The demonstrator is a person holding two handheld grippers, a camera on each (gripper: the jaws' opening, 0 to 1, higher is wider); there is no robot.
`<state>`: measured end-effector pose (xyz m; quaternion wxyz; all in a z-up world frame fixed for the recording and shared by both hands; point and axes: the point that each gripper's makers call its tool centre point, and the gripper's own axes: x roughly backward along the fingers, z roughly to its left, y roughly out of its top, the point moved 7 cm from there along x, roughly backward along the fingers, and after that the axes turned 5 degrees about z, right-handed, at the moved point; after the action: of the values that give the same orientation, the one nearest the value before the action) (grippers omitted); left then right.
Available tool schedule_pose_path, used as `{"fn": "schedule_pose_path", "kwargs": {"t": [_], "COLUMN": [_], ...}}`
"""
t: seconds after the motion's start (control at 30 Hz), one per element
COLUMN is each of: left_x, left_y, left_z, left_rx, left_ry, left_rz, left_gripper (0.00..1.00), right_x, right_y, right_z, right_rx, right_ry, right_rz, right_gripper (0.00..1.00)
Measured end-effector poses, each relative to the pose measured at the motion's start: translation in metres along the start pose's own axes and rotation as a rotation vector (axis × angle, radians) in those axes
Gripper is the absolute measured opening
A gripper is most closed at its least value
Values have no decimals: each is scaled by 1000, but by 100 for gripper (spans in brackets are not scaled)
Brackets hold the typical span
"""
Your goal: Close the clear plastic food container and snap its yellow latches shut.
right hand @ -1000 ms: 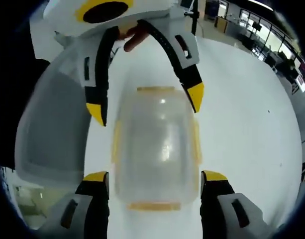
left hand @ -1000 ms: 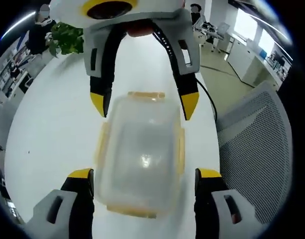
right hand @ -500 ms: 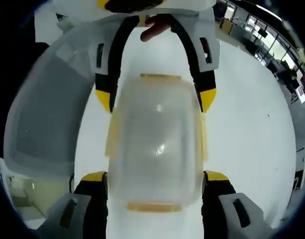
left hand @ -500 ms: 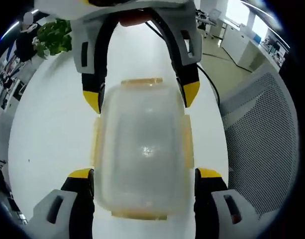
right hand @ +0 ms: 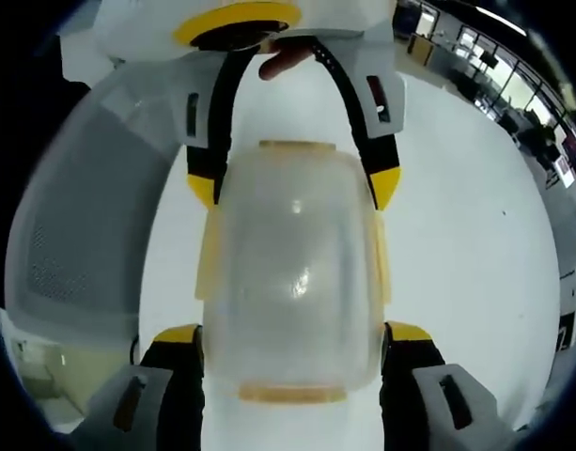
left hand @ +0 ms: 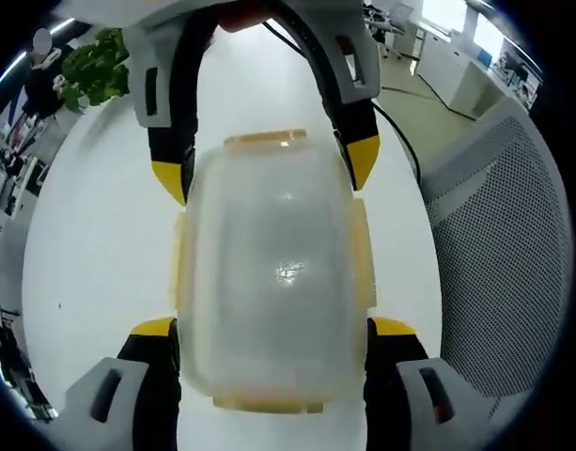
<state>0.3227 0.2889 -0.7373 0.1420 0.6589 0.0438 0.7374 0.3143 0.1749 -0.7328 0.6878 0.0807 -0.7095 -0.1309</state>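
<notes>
1. Clear plastic food container point(left hand: 269, 282), lid on, lying flat on the white counter point(left hand: 90, 254); in the right gripper view the same container point(right hand: 292, 272) lies on the counter point(right hand: 466, 244).
2. Yellow latches point(left hand: 363, 254) point(right hand: 210, 263) run along its four sides; whether they are snapped down cannot be told.
3. Left tongs point(left hand: 269, 329): jaws spread wide, one at each long side of the container at its near end, holding nothing.
4. Right tongs point(right hand: 292, 334): jaws likewise wide apart, flanking the opposite end, nothing gripped.
5. Grey mesh office chair point(left hand: 504, 244) just beside the counter edge.
6. Green potted plant point(left hand: 90, 61) at the counter's far end.
</notes>
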Motion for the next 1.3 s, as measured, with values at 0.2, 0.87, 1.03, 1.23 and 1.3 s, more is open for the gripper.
{"fn": "schedule_pose_path", "kwargs": {"t": [0.2, 0.87, 1.03, 1.23, 1.3], "left_x": [-1, 0, 1, 4, 5], "left_y": [1, 0, -5, -15, -18], "left_z": [1, 0, -2, -1, -1], "left_rx": [0, 15, 15, 14, 20], "left_ry": [5, 20, 25, 26, 30], "left_rz": [15, -11, 4, 15, 11], "left_gripper": [80, 81, 81, 81, 81], "right_x": [-1, -2, -3, -6, -7], "right_y": [0, 3, 6, 19, 21], "right_z": [-2, -1, 0, 0, -1], "right_rx": [-2, -8, -10, -9, -7], "right_ry": [-4, -16, -18, -22, -22], "right_rz": [5, 43, 9, 16, 13], "right_gripper": [77, 77, 77, 77, 77]}}
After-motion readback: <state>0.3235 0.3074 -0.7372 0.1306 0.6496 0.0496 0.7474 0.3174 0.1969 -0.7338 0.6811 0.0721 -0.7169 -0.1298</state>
